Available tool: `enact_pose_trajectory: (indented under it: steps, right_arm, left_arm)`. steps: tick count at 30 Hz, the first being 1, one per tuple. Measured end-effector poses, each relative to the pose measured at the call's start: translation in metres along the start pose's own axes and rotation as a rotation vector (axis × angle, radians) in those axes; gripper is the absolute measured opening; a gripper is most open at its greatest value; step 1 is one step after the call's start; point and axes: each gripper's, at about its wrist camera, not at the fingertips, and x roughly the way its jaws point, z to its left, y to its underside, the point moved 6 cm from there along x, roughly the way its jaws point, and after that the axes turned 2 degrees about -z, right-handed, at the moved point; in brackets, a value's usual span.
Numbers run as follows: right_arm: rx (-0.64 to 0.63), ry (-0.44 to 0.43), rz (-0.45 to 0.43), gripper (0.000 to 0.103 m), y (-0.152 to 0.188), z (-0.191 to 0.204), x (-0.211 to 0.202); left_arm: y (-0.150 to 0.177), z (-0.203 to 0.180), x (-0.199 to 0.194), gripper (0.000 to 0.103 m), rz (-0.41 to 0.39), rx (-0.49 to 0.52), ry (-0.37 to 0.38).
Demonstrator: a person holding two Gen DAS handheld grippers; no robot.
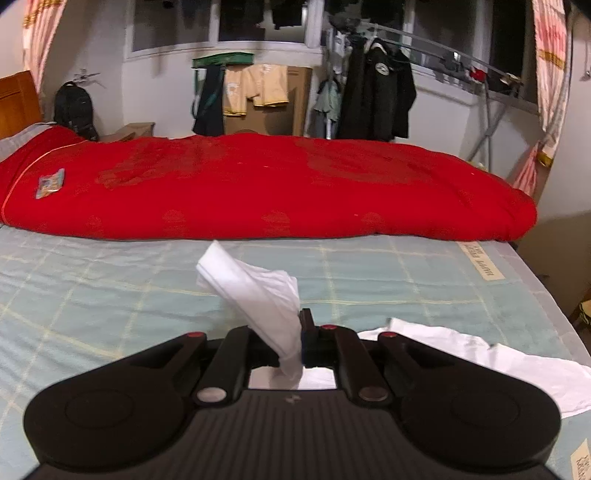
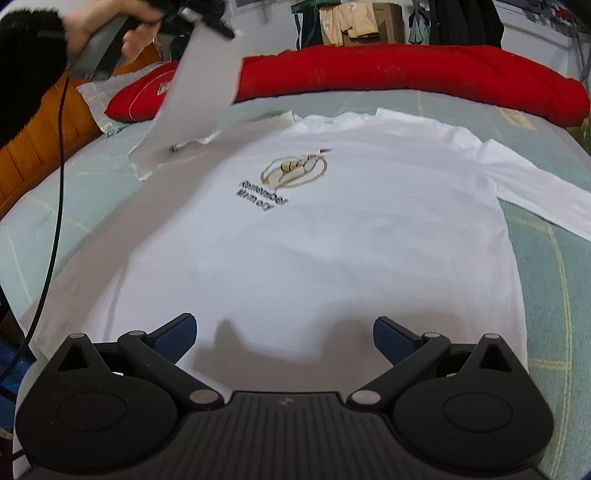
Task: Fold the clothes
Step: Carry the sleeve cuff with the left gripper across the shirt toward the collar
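Note:
A white long-sleeved shirt [image 2: 314, 229] with a printed logo lies spread front-up on the bed. In the right wrist view its left sleeve [image 2: 195, 92] is lifted into the air by my left gripper [image 2: 207, 18], held in a person's hand at the top left. The left wrist view shows that gripper [image 1: 297, 350] shut on the bunched sleeve end [image 1: 255, 291], which sticks up past the fingers. My right gripper [image 2: 282, 336] hovers open over the shirt's lower hem, nothing between its fingers. The right sleeve [image 2: 539, 192] lies flat out to the right.
A red quilt [image 1: 258, 184] is rolled along the far side of the bed. The sheet [image 1: 92, 295] is pale green with a check pattern. A wooden headboard [image 2: 33, 147] stands at the left. Clothes hang on a rack [image 1: 376, 92] by the window.

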Motion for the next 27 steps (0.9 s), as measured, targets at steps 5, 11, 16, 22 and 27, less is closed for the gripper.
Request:
enact_pose_trajectory:
  steps: [5,11,16,22,27]
  right_arm:
    - [0.009,-0.007,-0.011,0.103,0.003,-0.005,-0.003]
    - [0.035,-0.007,-0.022,0.103,0.003,-0.014,-0.004]
    - [0.045,-0.007,-0.016,0.103,0.007,-0.019,0.001]
    - [0.032,-0.007,-0.013,0.103,0.008,-0.019,0.002]
    - [0.040,-0.012,-0.014,0.103,0.008,-0.022,0.002]
  left_arm:
    - [-0.004,-0.026,0.012,0.006,0.014,0.018,0.016]
    - [-0.006,-0.054,0.022,0.006,0.029,0.053,0.036]
    - [-0.002,-0.080,0.033,0.006,0.051,0.104,0.055]
    - [0.014,-0.107,0.048,0.006,0.089,0.151,0.088]
    - [0.029,-0.117,0.062,0.006,0.131,0.188,0.091]
